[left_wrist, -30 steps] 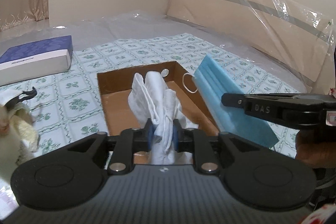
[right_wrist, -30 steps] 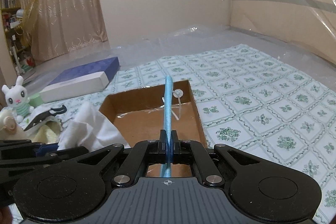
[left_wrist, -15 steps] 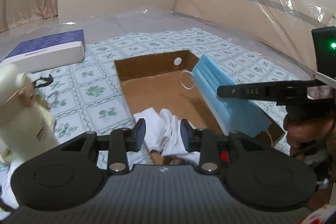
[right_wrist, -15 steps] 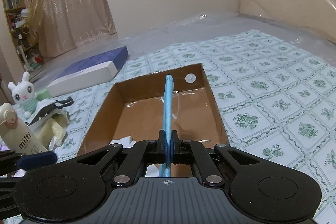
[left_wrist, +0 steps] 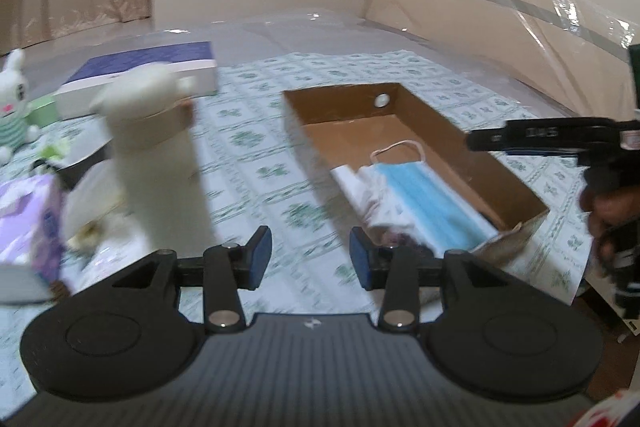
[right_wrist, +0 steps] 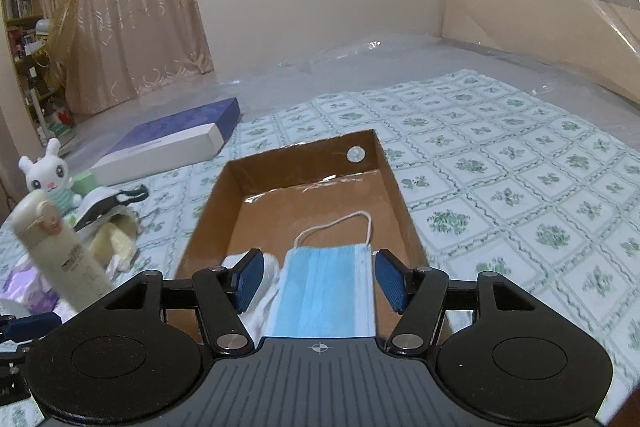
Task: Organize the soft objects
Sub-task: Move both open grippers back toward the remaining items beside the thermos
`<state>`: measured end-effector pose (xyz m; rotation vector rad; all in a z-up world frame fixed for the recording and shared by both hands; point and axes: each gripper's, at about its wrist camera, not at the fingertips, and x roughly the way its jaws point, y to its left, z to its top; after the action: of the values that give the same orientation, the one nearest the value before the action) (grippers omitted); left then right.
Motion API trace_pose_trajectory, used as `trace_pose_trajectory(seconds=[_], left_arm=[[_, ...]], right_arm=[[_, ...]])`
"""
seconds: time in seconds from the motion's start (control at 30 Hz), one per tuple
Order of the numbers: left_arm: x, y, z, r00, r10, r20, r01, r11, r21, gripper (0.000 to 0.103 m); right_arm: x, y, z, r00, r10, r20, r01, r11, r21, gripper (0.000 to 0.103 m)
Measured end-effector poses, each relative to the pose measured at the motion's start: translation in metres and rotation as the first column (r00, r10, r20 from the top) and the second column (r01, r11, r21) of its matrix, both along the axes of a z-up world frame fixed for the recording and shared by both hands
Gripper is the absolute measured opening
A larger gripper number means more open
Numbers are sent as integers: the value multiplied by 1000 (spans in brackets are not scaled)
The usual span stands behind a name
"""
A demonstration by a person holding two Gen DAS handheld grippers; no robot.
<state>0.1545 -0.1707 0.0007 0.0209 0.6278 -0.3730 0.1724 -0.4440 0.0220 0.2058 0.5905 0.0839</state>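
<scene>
R gripper point(right_wrist: 318, 281): jaws have just been opening, now wide apart. The blue face mask point(right_wrist: 326, 293) shows between them but the pads don't press on it; it lies flat in the near end of the cardboard box point(right_wrist: 394, 183), ear loop toward 12 o'clock. White cloth point(right_wrist: 260, 297) sits crumpled just beside the mask at its 9 o'clock, touching it, also inside the box.

L gripper point(left_wrist: 310, 259): jaws have also been opening, now partly apart w/ nothing between them, over the green-patterned sheet point(left_wrist: 256, 163) outside the box's left wall. In the L wrist view the box is at approx 1 o'clock and the R gripper's finger point(left_wrist: 536, 139) pokes in at 3 o'clock above the box's right wall.

A cream bottle point(left_wrist: 154, 155) stands upright at 10 o'clock of the L gripper, blurred. Bunny toy point(right_wrist: 48, 175) and a purple-and-white flat box point(right_wrist: 172, 143) lie further off at 10–11 o'clock.
</scene>
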Motion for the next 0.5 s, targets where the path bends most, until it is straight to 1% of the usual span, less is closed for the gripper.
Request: trace_pose_trajectory(seconds=[0.23, 0.5], left_arm=[[-42, 59, 2, 995, 103, 1, -102, 994, 29, 43], [-77, 126, 4, 975, 221, 12, -221, 973, 62, 46]], right_arm=[[-51, 39, 10, 999, 37, 7, -37, 999, 32, 62], [-90, 102, 6, 994, 111, -23, -108, 990, 93, 62]])
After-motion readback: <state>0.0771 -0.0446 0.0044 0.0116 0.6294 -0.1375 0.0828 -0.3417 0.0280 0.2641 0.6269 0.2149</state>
